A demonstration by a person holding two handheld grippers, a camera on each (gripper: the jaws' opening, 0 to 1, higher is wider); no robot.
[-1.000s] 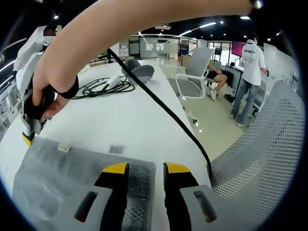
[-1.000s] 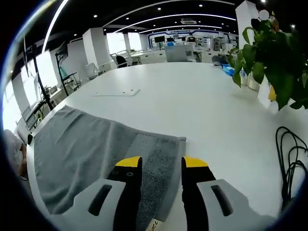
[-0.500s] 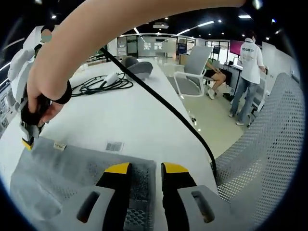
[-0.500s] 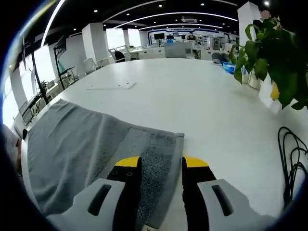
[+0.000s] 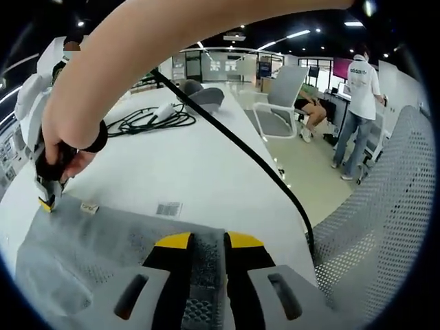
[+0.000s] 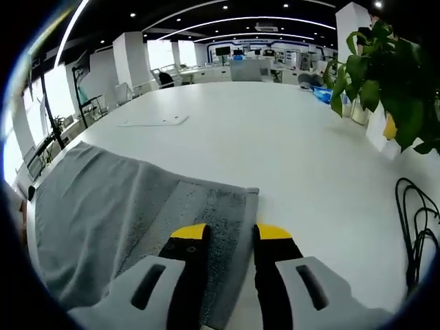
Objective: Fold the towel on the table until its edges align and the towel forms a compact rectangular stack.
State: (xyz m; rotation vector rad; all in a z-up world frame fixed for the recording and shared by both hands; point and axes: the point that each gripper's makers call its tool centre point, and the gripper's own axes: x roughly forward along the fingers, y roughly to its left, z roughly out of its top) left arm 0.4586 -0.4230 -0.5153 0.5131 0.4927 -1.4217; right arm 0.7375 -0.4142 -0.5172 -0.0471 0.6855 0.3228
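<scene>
A grey towel (image 5: pixel 103 254) lies flat at the near edge of the white table (image 5: pixel 192 165). In the left gripper view my left gripper (image 5: pixel 208 240) is shut on the towel's ribbed border strip, its yellow tips close together. A hand holds my right gripper (image 5: pixel 45 203) at the towel's far left corner, beside a small tag (image 5: pixel 89 206). In the right gripper view the towel (image 6: pixel 103 199) spreads out to the left. There my right gripper (image 6: pixel 231 232) is shut on the border strip near the corner.
A black cable (image 5: pixel 227 141) runs from a coil (image 5: pixel 148 122) across the table to its edge. A mesh chair (image 5: pixel 385 227) stands at the right, with a person (image 5: pixel 357 103) beyond. A plant (image 6: pixel 385 69), another cable (image 6: pixel 412 227) and a flat white sheet (image 6: pixel 155 122) sit on the table.
Both pairs of jaws have narrowed onto the towel's border strip. The hand with the right gripper has sunk a little towards the towel corner.
</scene>
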